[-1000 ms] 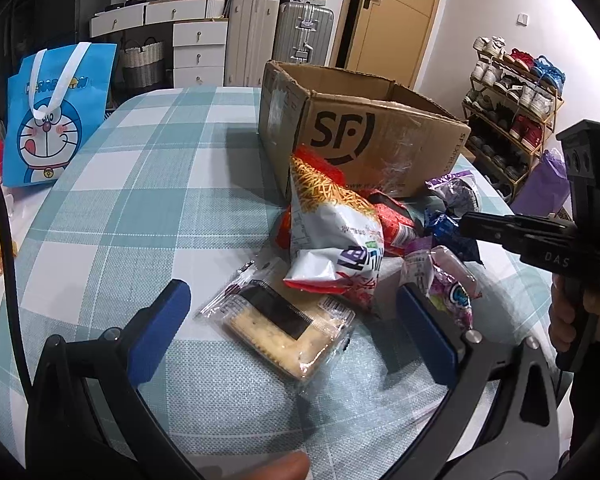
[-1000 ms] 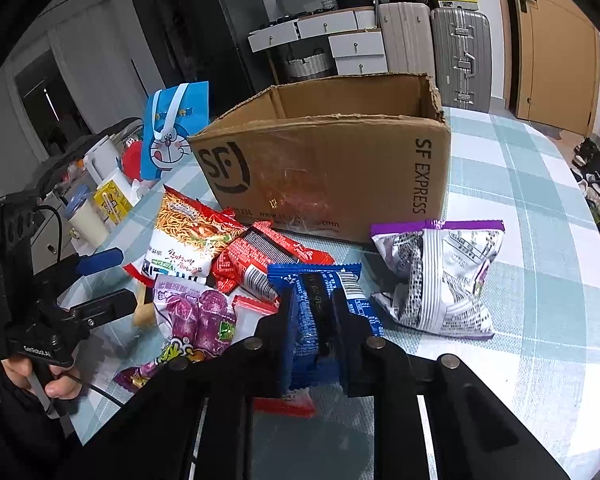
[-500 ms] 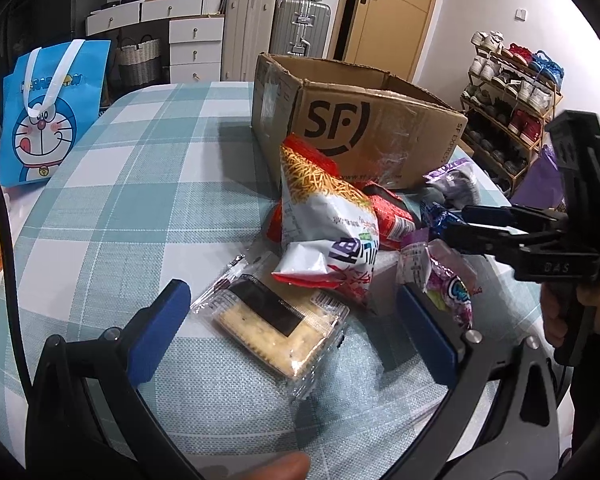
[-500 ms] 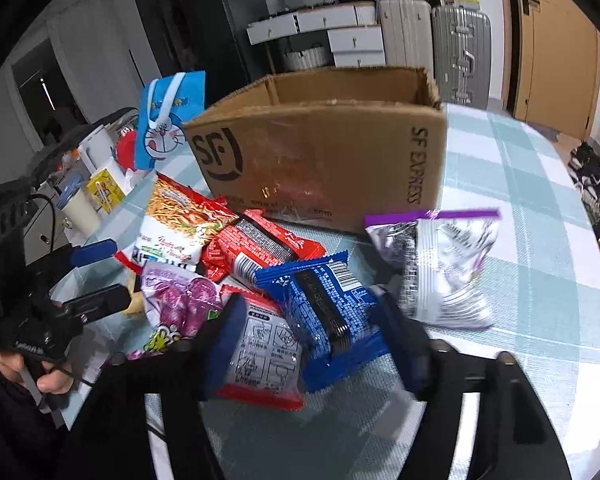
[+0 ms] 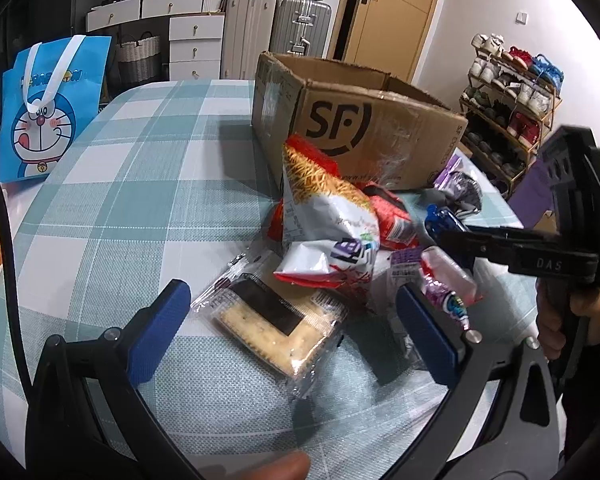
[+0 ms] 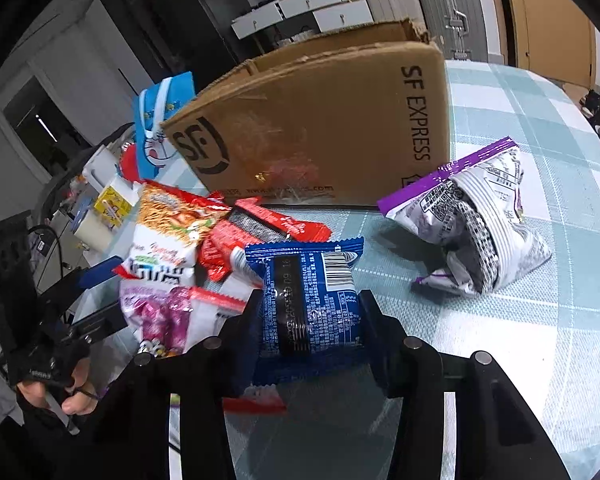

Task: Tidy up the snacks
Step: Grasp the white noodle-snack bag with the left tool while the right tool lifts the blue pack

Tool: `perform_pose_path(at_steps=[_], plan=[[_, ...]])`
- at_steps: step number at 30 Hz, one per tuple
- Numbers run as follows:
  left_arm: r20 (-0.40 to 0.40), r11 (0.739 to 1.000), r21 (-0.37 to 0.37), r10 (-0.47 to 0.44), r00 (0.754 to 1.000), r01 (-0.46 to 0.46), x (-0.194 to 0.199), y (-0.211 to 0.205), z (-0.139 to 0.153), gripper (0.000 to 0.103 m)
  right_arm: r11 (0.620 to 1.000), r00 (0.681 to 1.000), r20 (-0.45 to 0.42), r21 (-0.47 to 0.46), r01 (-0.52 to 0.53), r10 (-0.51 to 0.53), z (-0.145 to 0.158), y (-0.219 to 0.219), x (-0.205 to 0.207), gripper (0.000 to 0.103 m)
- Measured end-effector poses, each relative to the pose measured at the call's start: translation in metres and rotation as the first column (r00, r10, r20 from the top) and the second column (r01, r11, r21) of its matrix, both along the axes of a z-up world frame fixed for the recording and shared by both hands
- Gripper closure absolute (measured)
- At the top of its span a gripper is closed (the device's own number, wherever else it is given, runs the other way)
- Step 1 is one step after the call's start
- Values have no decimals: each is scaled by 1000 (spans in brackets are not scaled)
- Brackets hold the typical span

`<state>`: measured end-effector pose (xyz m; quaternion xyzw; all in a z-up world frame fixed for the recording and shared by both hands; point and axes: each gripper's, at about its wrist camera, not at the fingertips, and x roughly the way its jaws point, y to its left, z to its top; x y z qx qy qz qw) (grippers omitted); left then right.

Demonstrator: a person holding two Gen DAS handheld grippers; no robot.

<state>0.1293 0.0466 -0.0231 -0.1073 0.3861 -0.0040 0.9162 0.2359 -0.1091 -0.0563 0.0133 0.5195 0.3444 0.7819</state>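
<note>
My left claw (image 5: 296, 312) hangs wide open over the cracker pack (image 5: 272, 320) on the bench (image 5: 140, 200). Noodle bag (image 6: 168, 232) next, then my right claw (image 6: 308, 320), jaws just closed, gripping the blue pack (image 6: 308, 300) w/ cardboard box (image 6: 320, 128) behind.

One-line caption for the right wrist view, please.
Right gripper, fingers just closed, pinches a blue snack packet in front of the SF Express box, purple-and-white bag beside it.

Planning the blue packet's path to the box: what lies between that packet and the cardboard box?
In the right wrist view, a red snack packet lies between the blue packet and the cardboard box.
</note>
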Motion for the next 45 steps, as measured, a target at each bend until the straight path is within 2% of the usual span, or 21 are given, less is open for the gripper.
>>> perform_pose_path(at_steps=[3,11,16,19,21,24,26,28,29,32,45], plan=[[10,1000,-20,-8,1000,8,-2,-1,6,0,1000,1000,19,18,16,-16,7,-8,-8,57],[20,1000,-5,-5,1000,5,12,-9,20,0,999,995,96,47,14,-19,33,-22,-32,57],[-23,998,-58,-1,1000,-1,34,-8,15,6,998,994,113,66,3,-10,41,-28,-39,57],[-49,998,-56,7,999,-10,46,-9,9,8,997,994,113,76,1,-9,43,-30,-41,57],[-69,999,-45,7,998,-10,53,-11,5,13,996,994,107,90,2,-11,44,-33,-42,57],[-106,999,-48,-5,994,-1,64,-14,-3,29,995,995,98,101,6,-16,45,-36,-42,57],[-113,997,-71,-34,993,26,66,-16,-8,43,995,995,99,99,8,-18,45,-38,-41,57],[-100,998,-51,-26,995,21,65,-19,-9,46,995,995,99,98,13,-23,46,-38,-41,57],[-88,999,-37,-26,996,23,63,-21,-8,52,995,995,100,97,15,-25,47,-38,-41,57],[-73,998,-46,-37,997,33,55,-24,-6,56,995,994,100,93,21,-31,47,-39,-40,57],[7,997,-78,15,1000,-14,12,-4,16,59,995,991,130,97,25,-37,56,-38,-43,57]])
